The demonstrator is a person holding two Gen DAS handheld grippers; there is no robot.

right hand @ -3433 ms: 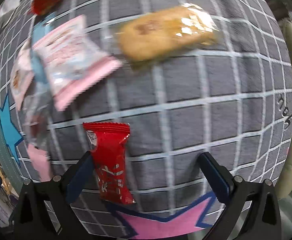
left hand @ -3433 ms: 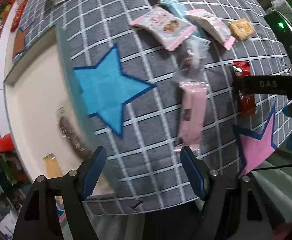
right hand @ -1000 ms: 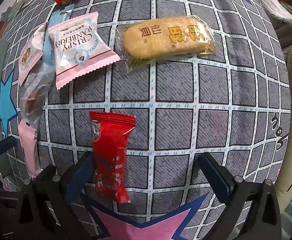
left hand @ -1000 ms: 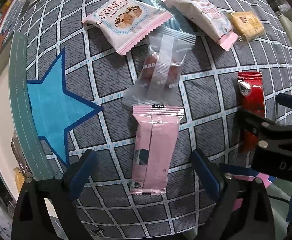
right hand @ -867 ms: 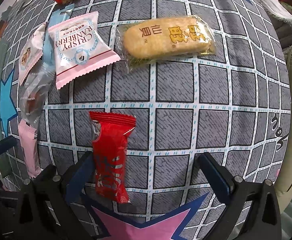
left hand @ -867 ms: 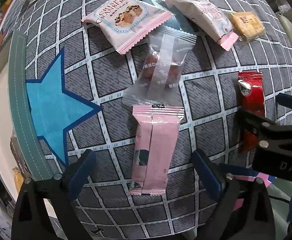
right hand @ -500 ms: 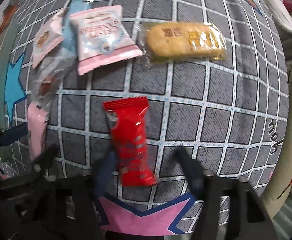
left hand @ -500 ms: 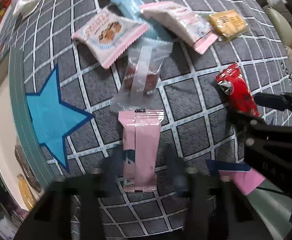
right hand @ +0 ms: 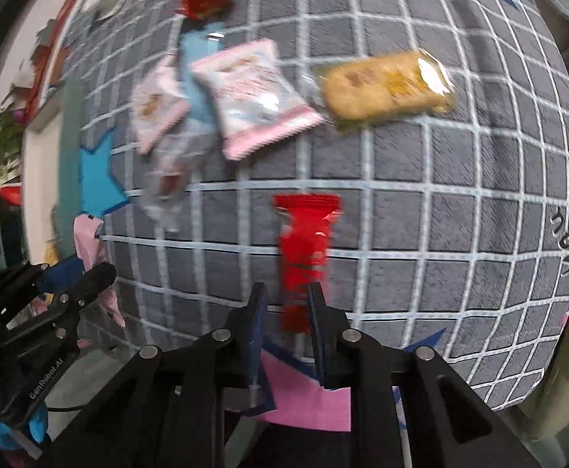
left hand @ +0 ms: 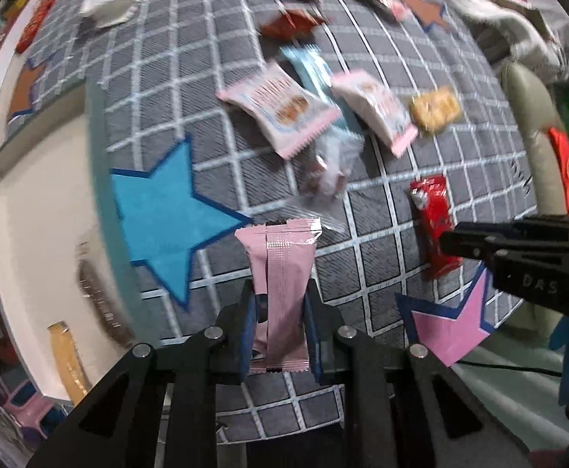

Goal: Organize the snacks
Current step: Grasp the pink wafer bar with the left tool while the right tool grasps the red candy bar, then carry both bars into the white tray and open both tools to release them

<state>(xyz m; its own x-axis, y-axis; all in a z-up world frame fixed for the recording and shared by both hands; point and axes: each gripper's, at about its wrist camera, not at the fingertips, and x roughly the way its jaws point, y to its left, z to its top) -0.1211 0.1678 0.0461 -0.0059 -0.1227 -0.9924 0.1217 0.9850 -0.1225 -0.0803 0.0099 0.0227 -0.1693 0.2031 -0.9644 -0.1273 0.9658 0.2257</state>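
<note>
- Left tongs clamped on the pink snack pack, which is lifted above the grey checked cloth.
- Right tongs clamped on the red snack pack, also raised.
- Remaining snacks lie on the cloth: biscuit pack, pink-edged cookie bag.

Even indoor light, soft shadows; both fisheye views bend strongly toward dark corners (heavy motion blur throughout), glare on the far biscuit wrapper
</note>
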